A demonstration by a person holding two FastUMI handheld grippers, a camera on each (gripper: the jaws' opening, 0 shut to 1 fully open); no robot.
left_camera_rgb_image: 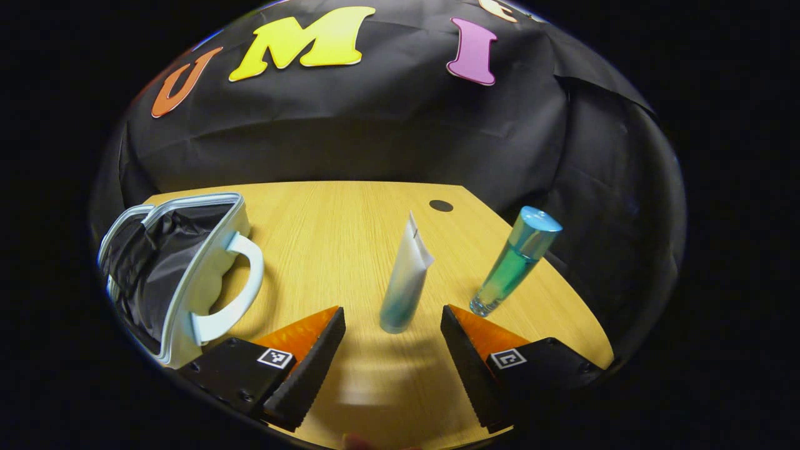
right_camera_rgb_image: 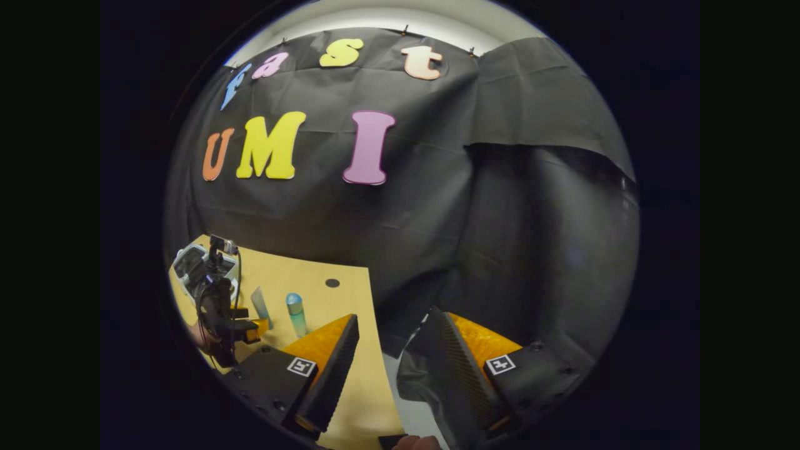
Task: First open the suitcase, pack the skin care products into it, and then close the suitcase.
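Note:
In the left gripper view the pale blue suitcase (left_camera_rgb_image: 187, 275) sits open at the left of the wooden table (left_camera_rgb_image: 350, 225), showing its black lining and a looped handle. A white-to-teal tube (left_camera_rgb_image: 406, 275) stands on its cap just beyond my left gripper (left_camera_rgb_image: 392, 312), which is open, the tube's base level with the fingertips. A teal bottle (left_camera_rgb_image: 515, 262) with a blue cap stands to the right. My right gripper (right_camera_rgb_image: 395, 315) is open and holds nothing, over the table's right edge. Its view shows the suitcase (right_camera_rgb_image: 187, 262), tube (right_camera_rgb_image: 259, 306), bottle (right_camera_rgb_image: 295, 312) and the left gripper (right_camera_rgb_image: 222, 312) far off.
A round dark hole (left_camera_rgb_image: 440, 205) marks the table's far side. The black cloth wall closes in behind and to the right. The table's right edge (right_camera_rgb_image: 375, 350) drops off beside my right gripper. A hand (right_camera_rgb_image: 203, 337) holds the left gripper.

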